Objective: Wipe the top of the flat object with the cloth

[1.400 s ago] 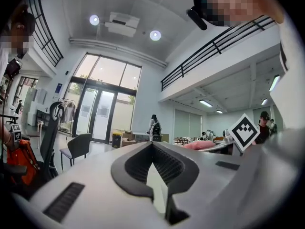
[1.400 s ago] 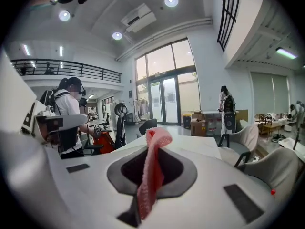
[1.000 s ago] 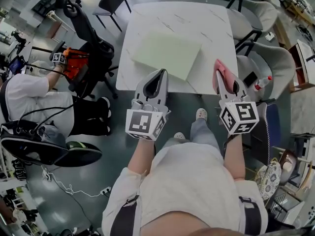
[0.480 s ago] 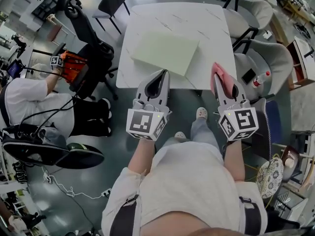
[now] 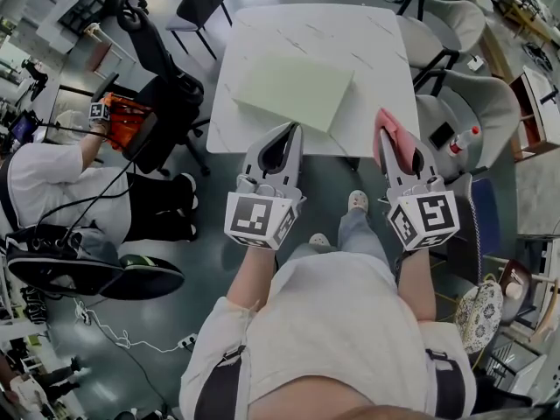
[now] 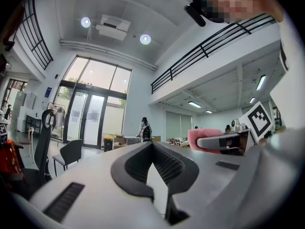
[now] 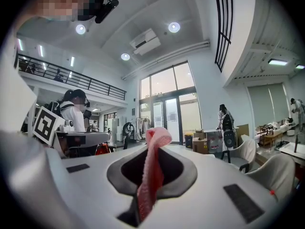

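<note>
Firstly, tabletop (image 5: 367, 42): white, faintly veined.
Flat object: a pale green rectangular board (image 5: 293, 90) lay flat on the tabletop's near half, slightly askew to its edges.
Left gripper (image 5: 291, 129): jaws were pressed together at the tips with nothing between them. Tips sat at the tabletop's near edge, near the board's near corner.
Right gripper (image 5: 385, 136): jaws pinched the pink cloth (image 5: 395, 136), which stood up past the tips by the tabletop's near right corner.
Cloth and board: apart, not touching.
</note>
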Demonstrator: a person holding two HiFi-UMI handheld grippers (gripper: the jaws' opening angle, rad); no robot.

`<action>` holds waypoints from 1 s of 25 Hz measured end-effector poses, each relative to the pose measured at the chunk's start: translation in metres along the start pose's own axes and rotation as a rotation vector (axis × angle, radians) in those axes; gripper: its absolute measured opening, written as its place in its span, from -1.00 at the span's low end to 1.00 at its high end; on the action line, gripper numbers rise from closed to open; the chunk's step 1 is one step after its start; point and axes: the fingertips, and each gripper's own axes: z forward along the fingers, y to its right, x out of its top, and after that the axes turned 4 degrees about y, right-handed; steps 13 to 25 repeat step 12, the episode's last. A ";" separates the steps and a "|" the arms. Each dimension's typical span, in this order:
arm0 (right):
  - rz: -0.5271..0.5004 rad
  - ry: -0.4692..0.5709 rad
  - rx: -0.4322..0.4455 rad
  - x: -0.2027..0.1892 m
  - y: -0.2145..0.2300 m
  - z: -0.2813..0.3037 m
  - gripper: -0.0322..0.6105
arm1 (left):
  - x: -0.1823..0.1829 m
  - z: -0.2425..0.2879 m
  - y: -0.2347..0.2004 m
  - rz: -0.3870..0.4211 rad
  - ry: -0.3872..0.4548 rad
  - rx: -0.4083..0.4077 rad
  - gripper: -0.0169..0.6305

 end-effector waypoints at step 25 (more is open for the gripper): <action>0.002 0.017 0.007 0.006 0.006 0.005 -0.81 | -0.002 0.007 -0.002 -0.010 0.005 0.012 -0.91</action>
